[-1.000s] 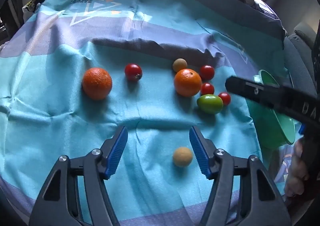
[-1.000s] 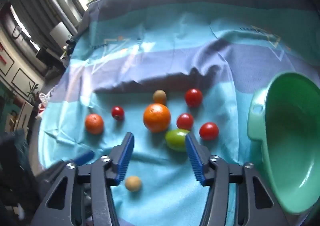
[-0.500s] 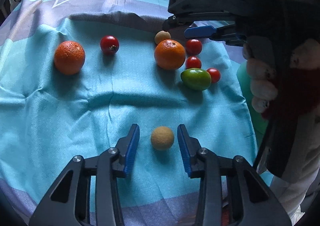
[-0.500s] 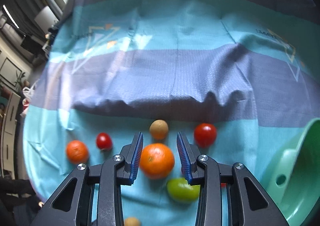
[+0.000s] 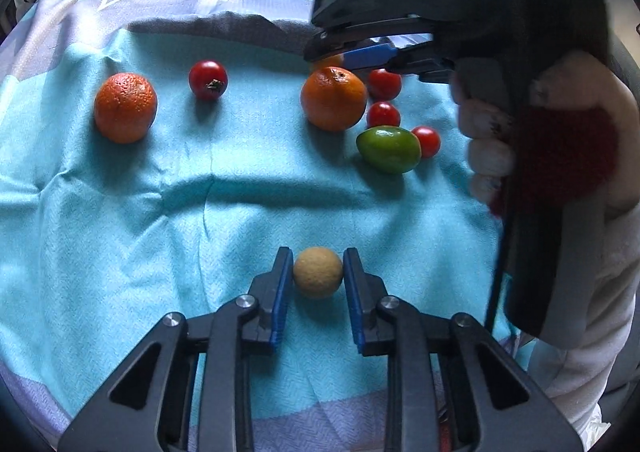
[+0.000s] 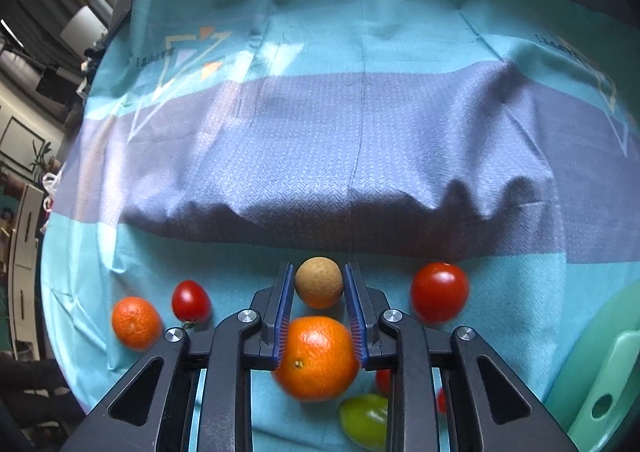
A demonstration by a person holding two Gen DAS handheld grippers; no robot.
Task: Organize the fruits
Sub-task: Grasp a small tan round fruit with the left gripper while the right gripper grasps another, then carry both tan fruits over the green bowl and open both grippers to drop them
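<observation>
Fruit lies on a teal and purple cloth (image 5: 120, 232). My left gripper (image 5: 318, 272) is shut on a tan round fruit (image 5: 318, 272) near the cloth's front. My right gripper (image 6: 318, 284) is shut on a second tan round fruit (image 6: 319, 282) at the back of the cluster; it shows from the side in the left wrist view (image 5: 352, 56). Just in front of it lies a large orange (image 6: 316, 358) (image 5: 334, 98). A green fruit (image 5: 388, 149), three red tomatoes (image 5: 383, 114) beside it, another tomato (image 5: 208, 79) and a second orange (image 5: 125, 107) lie apart.
A green plastic bowl (image 6: 600, 384) stands at the right edge of the cloth. A raised fold in the purple band (image 6: 360, 204) runs behind the fruit. Furniture and a window lie beyond the table at the left.
Both grippers have moved forward and narrowed. The left one has closed around the near tan fruit; the right one passed over the large orange and closed around the far tan fruit.
</observation>
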